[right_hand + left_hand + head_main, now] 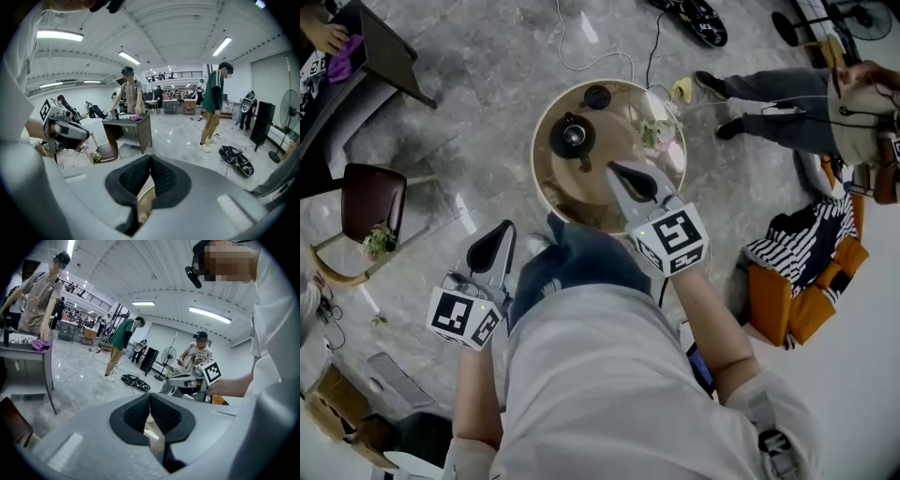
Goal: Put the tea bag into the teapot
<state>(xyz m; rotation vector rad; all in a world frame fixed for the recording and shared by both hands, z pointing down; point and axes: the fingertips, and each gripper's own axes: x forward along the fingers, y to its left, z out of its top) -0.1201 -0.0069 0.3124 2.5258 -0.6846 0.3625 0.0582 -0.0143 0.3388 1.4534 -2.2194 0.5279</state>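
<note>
While the right gripper (619, 173), jaws together and empty, hangs above the round table (558, 194), the left gripper (499, 232), likewise closed on nothing, sits lower left. The teapot (572, 137) stands upper centre; the tea bag cannot be picked out. Lowered closed, the right jaws might knock the teapot.

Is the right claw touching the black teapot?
Apart. The right gripper view shows the right claw shut, nothing at its tips; in the head view the teapot sits clear of it.

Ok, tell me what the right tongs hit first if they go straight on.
Probably the black teapot or the round table top beside it: the right tongs, shut, aim down toward them from above. Depth is unclear.
</note>
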